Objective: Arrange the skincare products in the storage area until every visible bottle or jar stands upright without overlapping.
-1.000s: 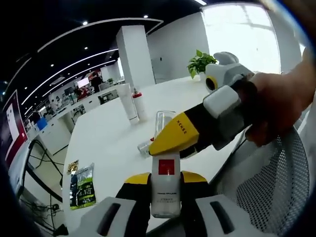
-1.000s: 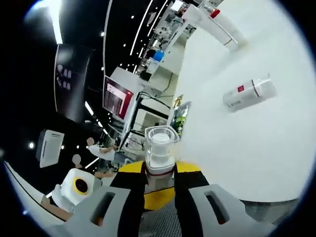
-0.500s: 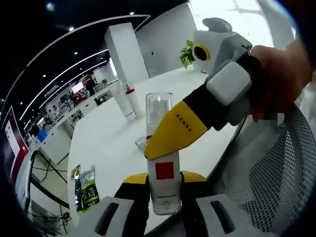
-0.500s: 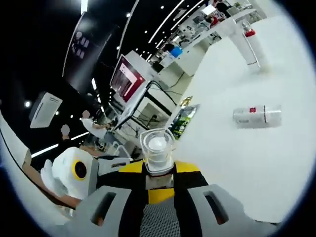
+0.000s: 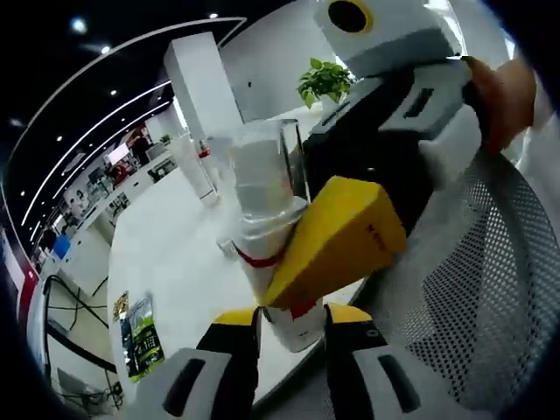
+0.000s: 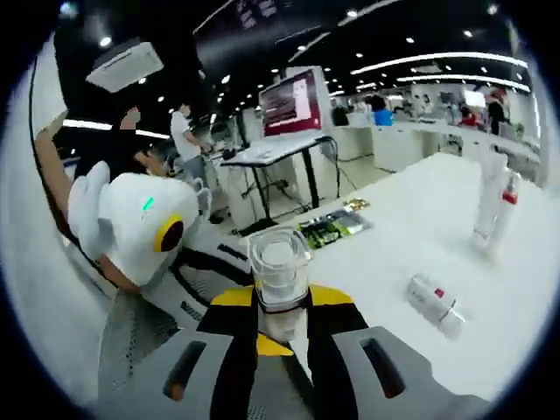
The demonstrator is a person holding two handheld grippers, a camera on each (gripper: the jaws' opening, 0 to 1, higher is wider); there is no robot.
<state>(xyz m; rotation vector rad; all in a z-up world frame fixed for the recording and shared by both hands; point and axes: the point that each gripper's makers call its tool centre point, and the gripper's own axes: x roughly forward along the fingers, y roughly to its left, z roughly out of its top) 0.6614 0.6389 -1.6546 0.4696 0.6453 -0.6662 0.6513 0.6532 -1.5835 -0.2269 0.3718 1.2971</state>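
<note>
I am pinching one clear-capped bottle (image 5: 267, 219) with both claws — left claw (image 5: 293, 337), right claw (image 6: 282, 319) — holding it above the worktop (image 6: 411, 249), presumably to stand it upright.

Each hand-held gripper (image 6: 282, 337) has yellow-tipped black jaws on a grey-white body.

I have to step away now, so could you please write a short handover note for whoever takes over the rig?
Left gripper: shut on the bottle, held off the table.
Right gripper: shut on the same bottle, nearer its clear cap.
On the table: one small bottle lies on its side; two tall bottles stand at the far end.
Left: set down the held bottle upright, then stand up the fallen one.
</note>
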